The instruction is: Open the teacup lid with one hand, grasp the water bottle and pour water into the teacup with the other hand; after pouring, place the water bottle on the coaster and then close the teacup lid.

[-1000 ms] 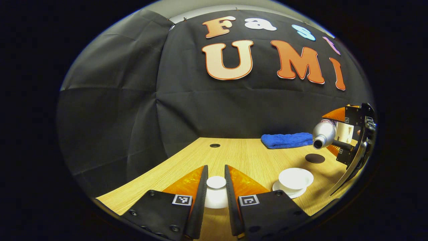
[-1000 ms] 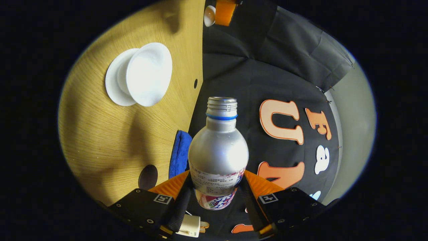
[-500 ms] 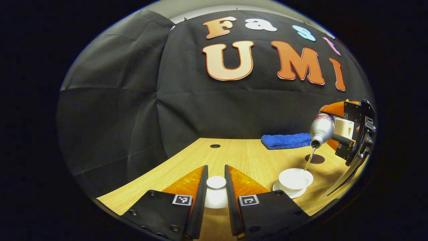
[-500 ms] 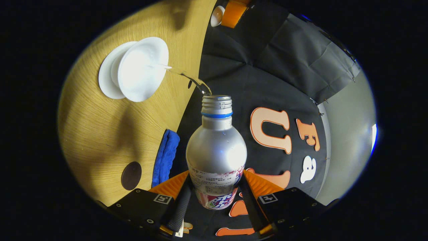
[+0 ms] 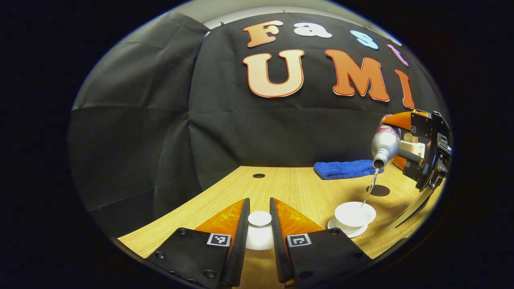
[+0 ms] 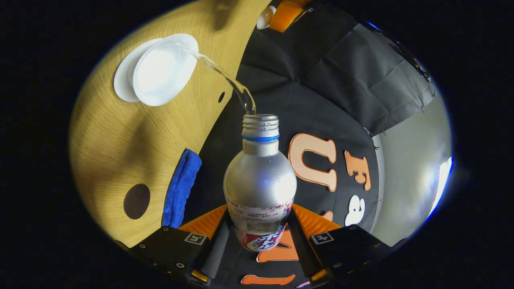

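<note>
Right claw (image 6: pixel 257 237) grips one bottle (image 6: pixel 260 184) pouring into one teacup (image 6: pixel 160 72); left claw (image 5: pixel 259 237) clasps one lid (image 5: pixel 259 218)

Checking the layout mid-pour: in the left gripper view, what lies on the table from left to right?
Small dark hole in the wooden tabletop → white teacup lid held between the left gripper's fingers → white teacup on its saucer → dark round coaster.
</note>
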